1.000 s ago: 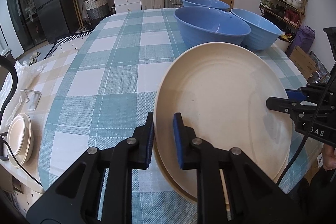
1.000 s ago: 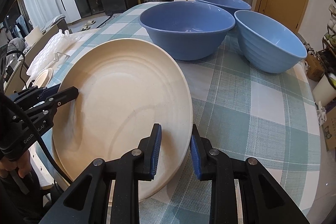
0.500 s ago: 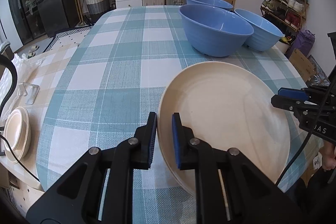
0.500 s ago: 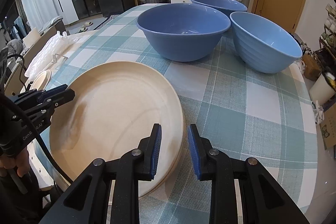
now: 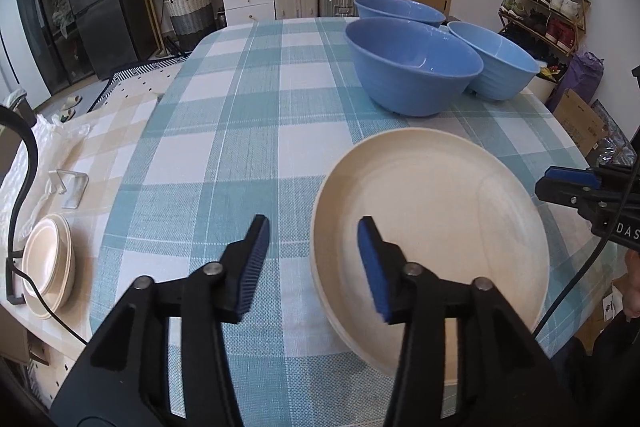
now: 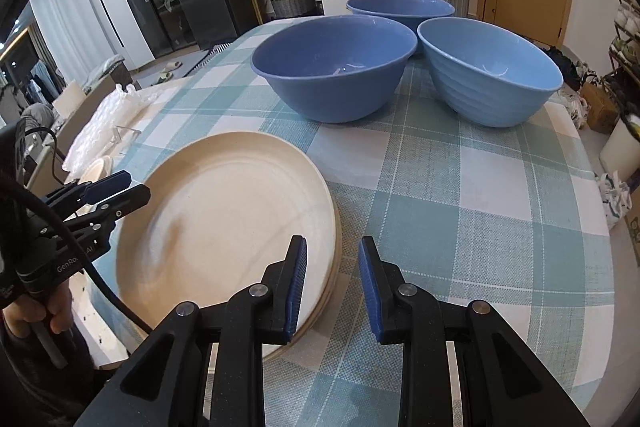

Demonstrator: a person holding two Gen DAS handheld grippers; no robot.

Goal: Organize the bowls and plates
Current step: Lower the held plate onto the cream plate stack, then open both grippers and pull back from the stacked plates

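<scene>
A stack of cream plates (image 5: pixel 440 219) lies flat near the front edge of the checked table; it also shows in the right wrist view (image 6: pixel 224 223). My left gripper (image 5: pixel 314 265) is open, its jaws on either side of the stack's left rim, holding nothing. My right gripper (image 6: pixel 330 287) is open at the stack's right rim, holding nothing. Three blue bowls stand behind: a large one (image 5: pixel 412 67), a lighter one (image 5: pixel 496 61) to its right and one (image 5: pixel 400 11) at the back.
A second small stack of cream plates (image 5: pixel 48 263) sits on a side surface at far left, beside a clear stand (image 5: pixel 72 187) and a black cable. The table (image 5: pixel 240 99) has a teal checked cloth. Suitcases, drawers and a shoe rack stand beyond.
The top plate, held tilted by both grippers, came down flat onto the stack. Both grippers then opened and let go of it.
</scene>
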